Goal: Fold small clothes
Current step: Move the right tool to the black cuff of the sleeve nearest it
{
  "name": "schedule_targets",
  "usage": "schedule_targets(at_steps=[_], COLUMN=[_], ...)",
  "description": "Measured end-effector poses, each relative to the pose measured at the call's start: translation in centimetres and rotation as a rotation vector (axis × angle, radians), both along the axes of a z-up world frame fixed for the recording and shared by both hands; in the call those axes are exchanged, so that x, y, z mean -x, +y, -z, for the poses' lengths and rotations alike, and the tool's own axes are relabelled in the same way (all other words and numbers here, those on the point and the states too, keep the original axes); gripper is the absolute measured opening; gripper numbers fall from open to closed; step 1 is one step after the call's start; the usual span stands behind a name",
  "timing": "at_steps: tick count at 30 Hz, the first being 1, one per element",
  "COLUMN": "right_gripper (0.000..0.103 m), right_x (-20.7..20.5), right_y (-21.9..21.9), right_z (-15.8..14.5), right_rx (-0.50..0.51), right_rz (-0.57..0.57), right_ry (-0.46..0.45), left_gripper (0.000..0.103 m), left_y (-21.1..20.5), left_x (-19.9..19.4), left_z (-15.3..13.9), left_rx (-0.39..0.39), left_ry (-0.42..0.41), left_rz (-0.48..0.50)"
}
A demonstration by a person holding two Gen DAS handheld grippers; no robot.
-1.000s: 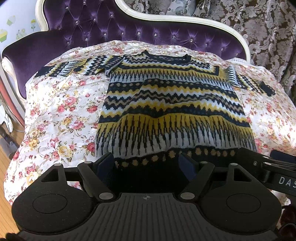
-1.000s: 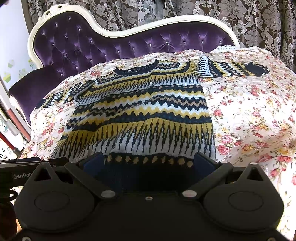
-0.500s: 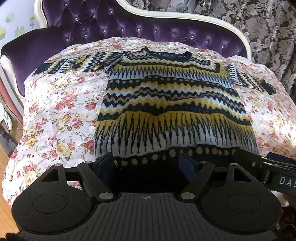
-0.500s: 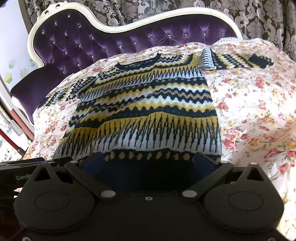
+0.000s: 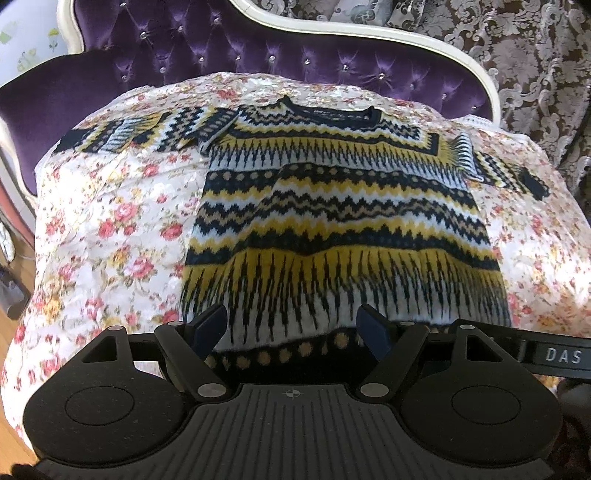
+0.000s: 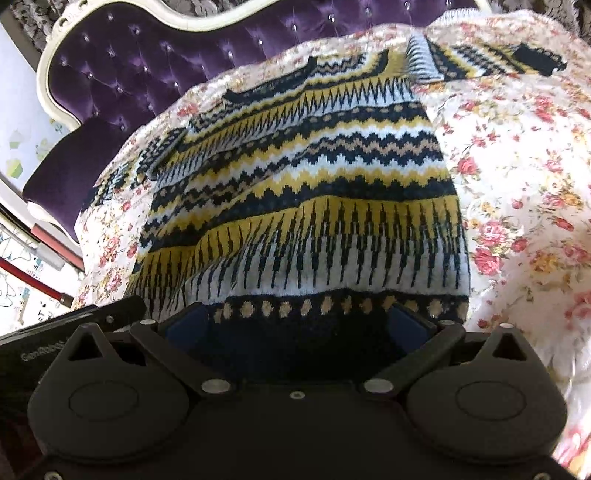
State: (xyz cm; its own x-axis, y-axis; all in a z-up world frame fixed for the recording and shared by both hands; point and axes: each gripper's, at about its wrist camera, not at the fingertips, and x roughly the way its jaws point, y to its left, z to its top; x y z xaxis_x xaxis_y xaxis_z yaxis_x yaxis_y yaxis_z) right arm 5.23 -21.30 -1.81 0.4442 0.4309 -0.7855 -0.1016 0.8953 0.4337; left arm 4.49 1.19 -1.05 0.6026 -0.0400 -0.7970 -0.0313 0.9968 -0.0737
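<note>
A floral bedspread (image 5: 122, 236) with pink and yellow roses on white covers the bed up to the headboard. That tufted purple headboard (image 5: 229, 48), button-studded, has a curving cream frame (image 5: 369, 35). Behind it hangs a brown damask curtain (image 5: 535, 62). Wood floor (image 5: 9, 432) shows at the lower left.

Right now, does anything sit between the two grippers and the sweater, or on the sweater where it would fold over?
Nothing visible does. The left gripper and right gripper are both at the sweater hem, fingers spread. The sweater's body and the floral cover carry nothing else.
</note>
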Motion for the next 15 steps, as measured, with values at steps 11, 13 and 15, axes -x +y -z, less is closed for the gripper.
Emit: schedule_targets(at_steps=[11,13,15], right_gripper=[0.103,0.103,0.103], right_x=[-4.5,-5.6,-6.6], right_y=[-0.7,-1.0,-1.3], right_z=[-3.1,-3.6,-3.9], right_rx=[0.047,0.041,0.034], right_rz=[-0.031,-0.031,-0.027], right_ry=[-0.106,-0.115,-0.12], left_gripper=[0.076,0.076,0.076], left_y=[0.6,0.6,0.6], left_x=[-3.8,-4.8,-5.7], left_z=[-2.9,-3.4,-3.9], left_rx=[-0.004,-0.004,-0.011], left_ry=[-0.051,-0.063,-0.071], left_rz=[0.031,0.035,0.038])
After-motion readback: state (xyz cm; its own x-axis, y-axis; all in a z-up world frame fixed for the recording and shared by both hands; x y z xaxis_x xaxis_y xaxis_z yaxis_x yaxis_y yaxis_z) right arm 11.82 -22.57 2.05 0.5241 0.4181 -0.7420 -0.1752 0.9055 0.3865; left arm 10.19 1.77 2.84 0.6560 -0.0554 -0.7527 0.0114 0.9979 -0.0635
